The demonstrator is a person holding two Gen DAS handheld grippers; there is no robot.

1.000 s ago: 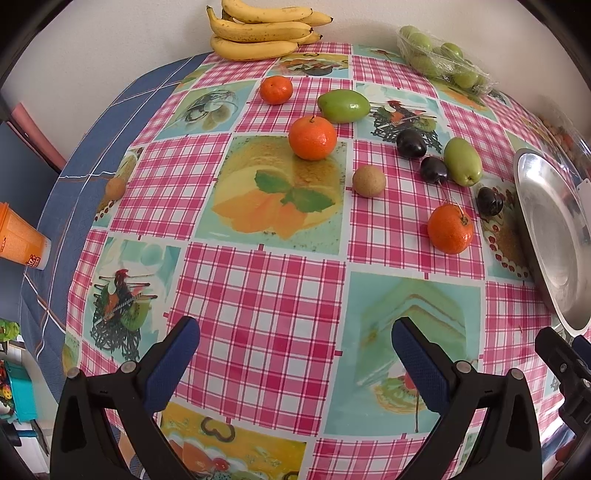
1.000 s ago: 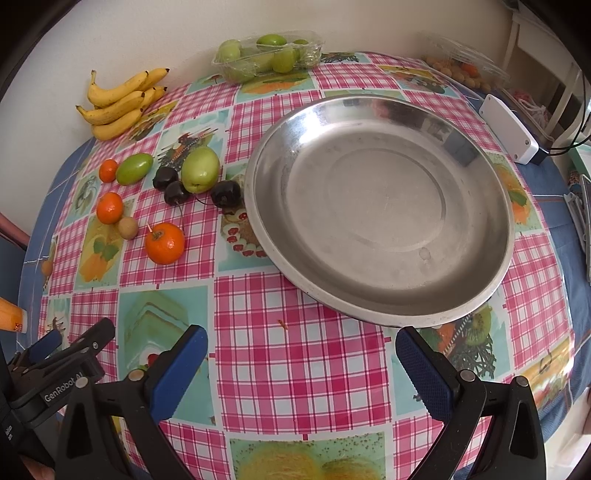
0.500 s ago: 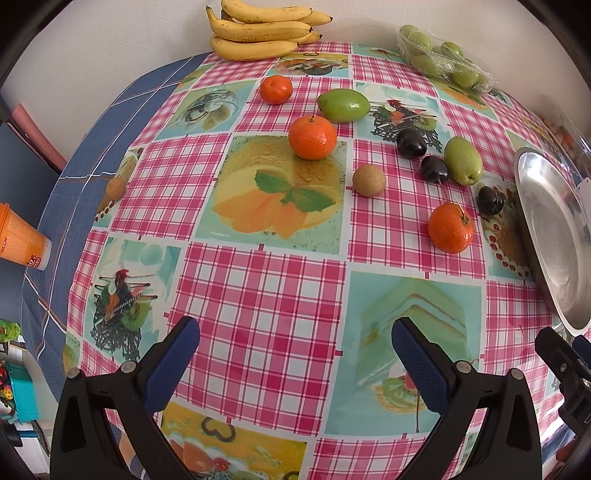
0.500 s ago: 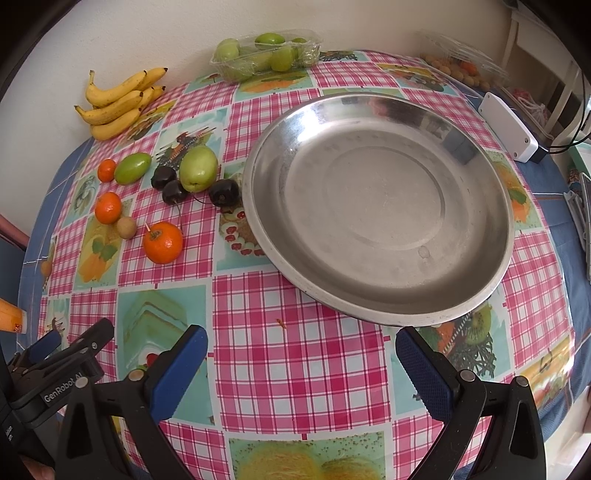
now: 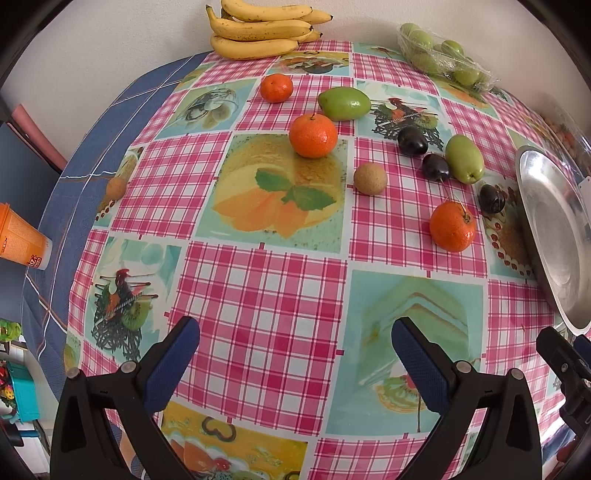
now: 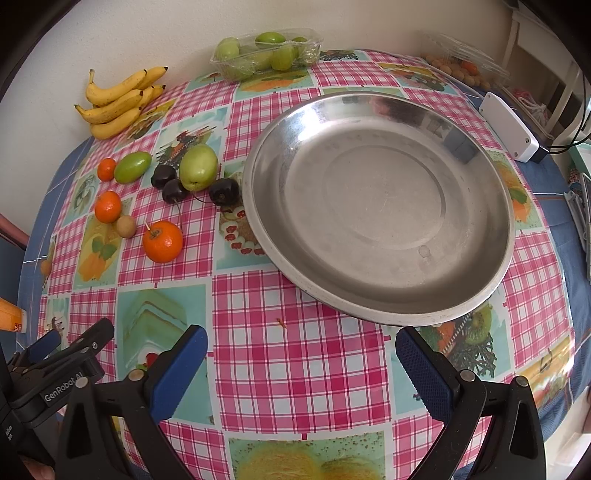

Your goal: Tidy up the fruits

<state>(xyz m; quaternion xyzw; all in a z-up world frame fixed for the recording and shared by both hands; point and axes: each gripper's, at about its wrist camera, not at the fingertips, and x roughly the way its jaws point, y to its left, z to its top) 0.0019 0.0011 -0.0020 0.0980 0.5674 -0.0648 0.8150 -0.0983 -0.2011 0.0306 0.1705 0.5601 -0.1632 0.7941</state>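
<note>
Right wrist alone shows white box [image 6: 509,128].

Both tongs [image 5: 295,354] [image 6: 301,356] agape, empty.

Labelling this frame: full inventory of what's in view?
Tangerines: 3, orange, loose on the tablecloth.
Green fruits: 2, loose, mid-table.
Dark plums: 3, near the tray.
Small brown fruit: 1, mid-table.
Bananas: one bunch, yellow, far edge.
Green fruit punnet: 1, clear, far edge.
Steel tray: 1, silver, nothing in it.
White box: 1, beyond the tray.
Orange cup: 1, left edge.
Left gripper: open.
Right gripper: open.
</note>
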